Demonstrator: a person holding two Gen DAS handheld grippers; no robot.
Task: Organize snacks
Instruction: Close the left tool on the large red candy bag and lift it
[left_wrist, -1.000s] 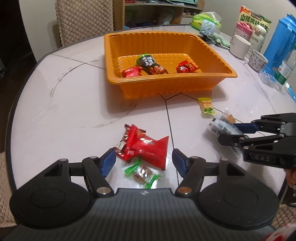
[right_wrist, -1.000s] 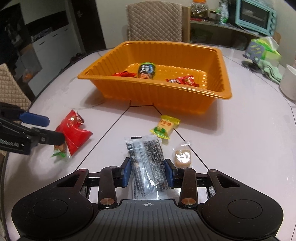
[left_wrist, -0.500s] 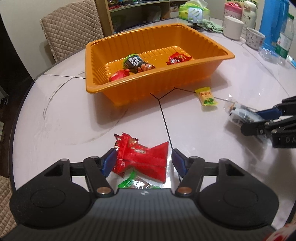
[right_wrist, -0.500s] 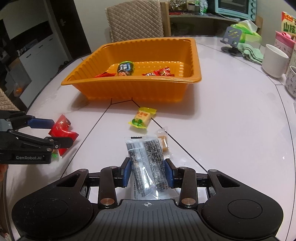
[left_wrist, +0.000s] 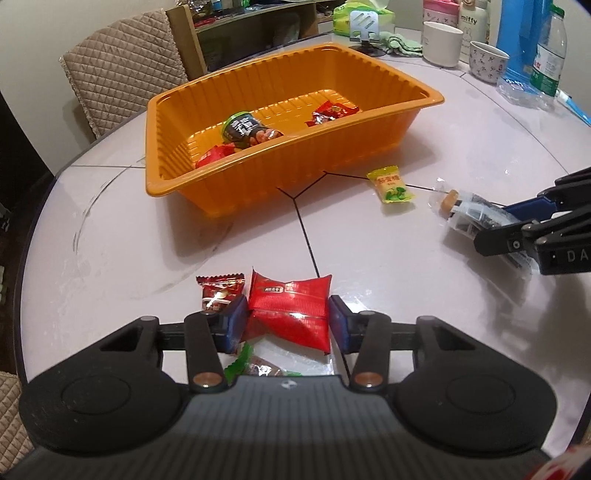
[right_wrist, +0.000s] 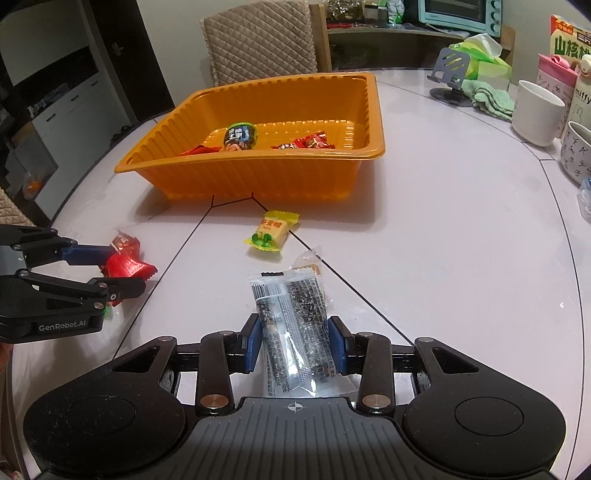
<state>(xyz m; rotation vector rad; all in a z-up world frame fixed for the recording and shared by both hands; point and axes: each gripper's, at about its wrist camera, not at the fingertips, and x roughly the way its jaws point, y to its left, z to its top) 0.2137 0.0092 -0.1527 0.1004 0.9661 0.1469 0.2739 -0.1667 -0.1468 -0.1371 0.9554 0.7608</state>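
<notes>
Progress: three snacks lie in the orange tray (left_wrist: 177, 177); two are gripped, four wait on the worktop (left_wrist: 110, 229).
Red packet (left_wrist: 290, 310): crinkled foil, near edge of worktop, clamped by left gripper (left_wrist: 287, 321).
Clear sesame pack (right_wrist: 293, 325): transparent, dark contents, clamped by right gripper (right_wrist: 295, 341), near right.
Remaining: yellow candy (right_wrist: 272, 232) near tray; small clear-wrapped biscuit (right_wrist: 308, 263); dark-red candy (left_wrist: 220, 291); green-wrapped candy (left_wrist: 240, 363).
Next, by judgement: carry both packs to tray.
</notes>
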